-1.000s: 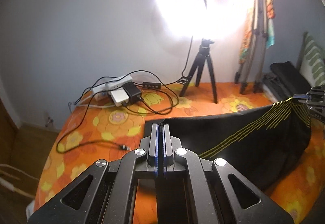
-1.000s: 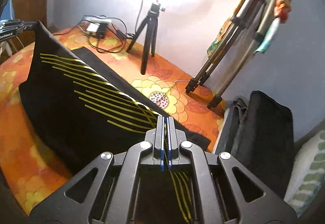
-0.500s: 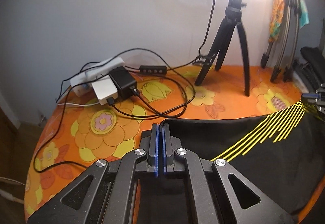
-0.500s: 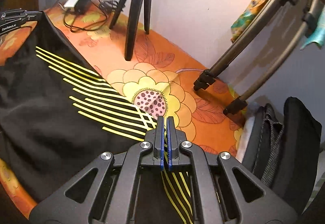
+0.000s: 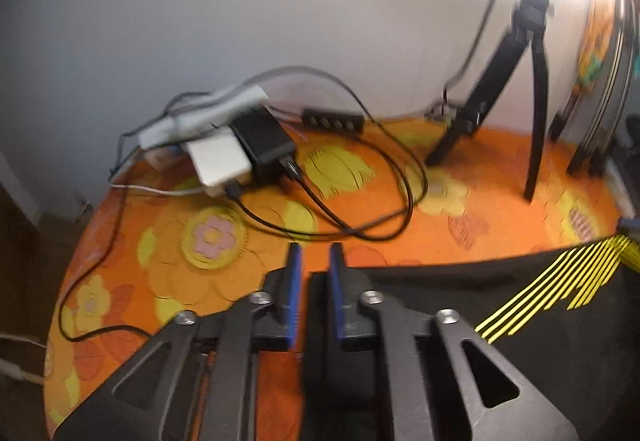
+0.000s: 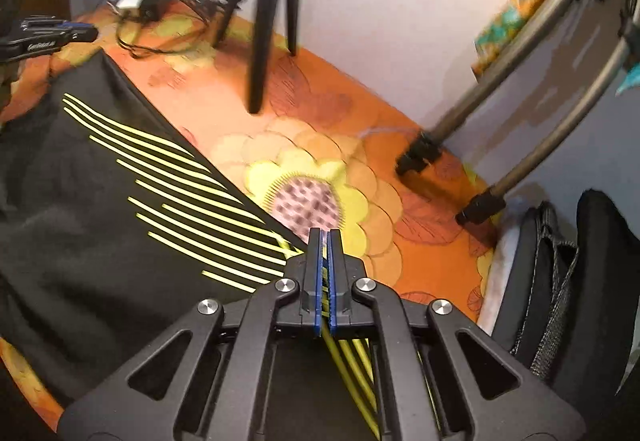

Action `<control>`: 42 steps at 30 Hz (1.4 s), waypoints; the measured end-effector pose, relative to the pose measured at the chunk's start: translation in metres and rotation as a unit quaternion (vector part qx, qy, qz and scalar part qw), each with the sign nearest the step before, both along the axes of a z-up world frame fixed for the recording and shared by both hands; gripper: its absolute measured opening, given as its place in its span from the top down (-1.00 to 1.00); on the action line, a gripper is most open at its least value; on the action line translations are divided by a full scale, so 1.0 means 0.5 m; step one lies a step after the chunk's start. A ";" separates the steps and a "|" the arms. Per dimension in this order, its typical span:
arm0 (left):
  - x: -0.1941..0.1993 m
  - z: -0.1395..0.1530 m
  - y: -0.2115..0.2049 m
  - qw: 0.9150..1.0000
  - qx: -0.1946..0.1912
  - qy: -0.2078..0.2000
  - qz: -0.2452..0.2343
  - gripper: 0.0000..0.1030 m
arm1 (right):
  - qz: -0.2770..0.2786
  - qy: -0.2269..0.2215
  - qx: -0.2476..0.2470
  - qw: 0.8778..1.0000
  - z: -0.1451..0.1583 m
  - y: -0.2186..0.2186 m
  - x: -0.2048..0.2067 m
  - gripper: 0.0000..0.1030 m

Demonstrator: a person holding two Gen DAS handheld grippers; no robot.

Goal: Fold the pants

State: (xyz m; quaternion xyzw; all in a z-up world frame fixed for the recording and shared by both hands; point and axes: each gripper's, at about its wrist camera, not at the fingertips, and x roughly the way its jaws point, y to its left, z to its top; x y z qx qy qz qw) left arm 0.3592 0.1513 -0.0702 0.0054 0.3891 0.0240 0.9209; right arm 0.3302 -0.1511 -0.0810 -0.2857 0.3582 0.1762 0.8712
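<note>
Orange floral sheet [image 5: 224,281] covers the bed, w/ black pants [image 6: 100,225] (yellow stripes) spread flat across it. Left claw [image 5: 315,261] is opening, pads apart, waistband corner between them but not pinched. Right claw [image 6: 325,241] clenched on the striped edge of the pants. Tripod [image 6: 272,1] & chargers [image 5: 240,153] near wall.

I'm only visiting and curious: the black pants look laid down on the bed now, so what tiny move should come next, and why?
Probably open the right gripper too. The left gripper is opening, its pads clear of the cloth, and the pants lie flat on the bedspread, yet the right one pinches their striped corner.
</note>
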 end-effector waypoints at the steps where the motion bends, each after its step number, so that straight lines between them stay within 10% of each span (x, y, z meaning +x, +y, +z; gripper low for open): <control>1: -0.011 0.010 0.006 1.000 0.004 -0.006 0.000 0.51 | 0.009 0.002 0.008 1.000 0.009 0.009 -0.008 0.91; 6: -0.106 0.036 0.050 0.999 -0.029 -0.005 -0.013 0.34 | 0.065 0.009 0.048 0.997 0.049 0.084 -0.046 0.11; 18: -0.315 -0.022 0.069 0.988 -0.146 0.030 -0.052 0.30 | 0.125 0.057 0.092 0.986 0.035 0.317 -0.053 0.10; 38: -0.318 -0.119 0.083 0.958 -0.281 0.055 -0.011 0.30 | 0.141 0.167 0.151 0.964 -0.086 0.496 0.108 -0.12; 42: -0.313 -0.119 0.070 0.957 -0.285 0.047 -0.015 0.35 | 0.140 0.179 0.169 0.959 -0.088 0.493 0.119 0.31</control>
